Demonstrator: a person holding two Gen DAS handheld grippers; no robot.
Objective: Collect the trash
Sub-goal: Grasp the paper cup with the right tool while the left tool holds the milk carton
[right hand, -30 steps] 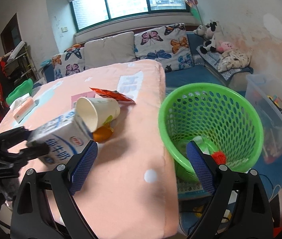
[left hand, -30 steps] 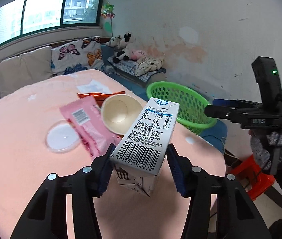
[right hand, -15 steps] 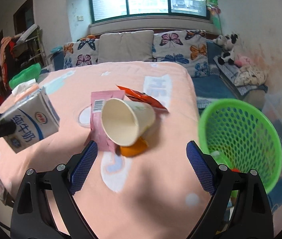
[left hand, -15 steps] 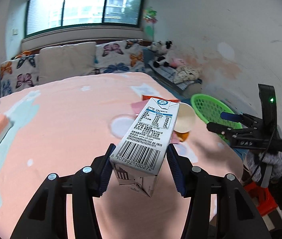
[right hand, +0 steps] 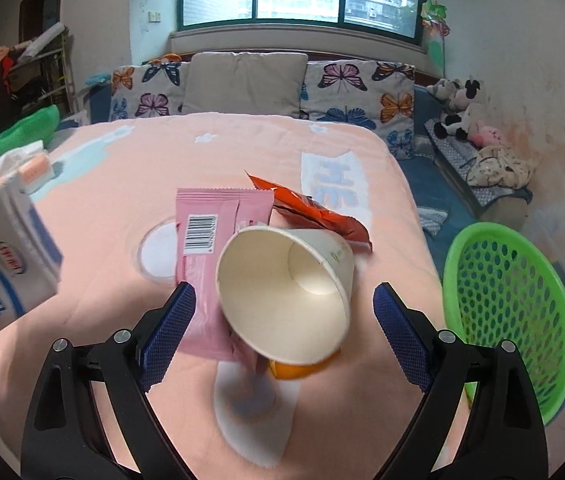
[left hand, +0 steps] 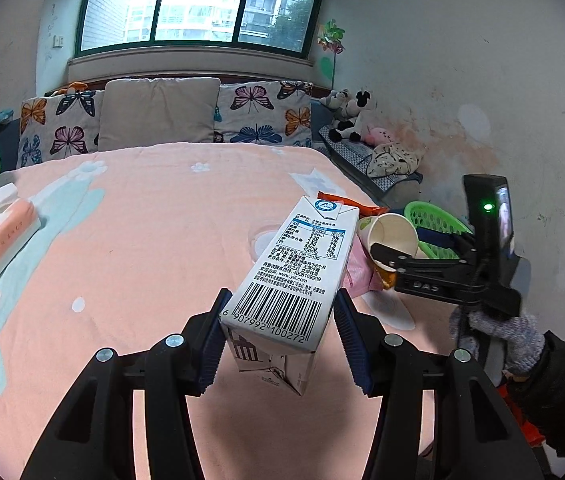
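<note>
My left gripper [left hand: 280, 332] is shut on a white and blue milk carton [left hand: 298, 272] and holds it above the pink bed [left hand: 142, 240]. The carton also shows at the left of the right wrist view [right hand: 2, 264]. My right gripper [right hand: 282, 328] is open, its fingers either side of a white paper cup [right hand: 286, 292] lying on its side, mouth toward me. Under the cup lie a pink wrapper [right hand: 210, 240], a red snack bag [right hand: 314, 212] and an orange peel [right hand: 302, 368]. A green mesh basket [right hand: 514, 304] stands off the bed's right edge.
A tissue pack [left hand: 0, 240] lies at the bed's left. Butterfly pillows [right hand: 358, 92] line the back. Plush toys [right hand: 466, 116] and a blue bench sit at the right wall. The right gripper shows in the left wrist view [left hand: 442, 276].
The left gripper has drawn back and turned left with the carton. The right gripper has swung from the basket to the cup and closed in on it.
</note>
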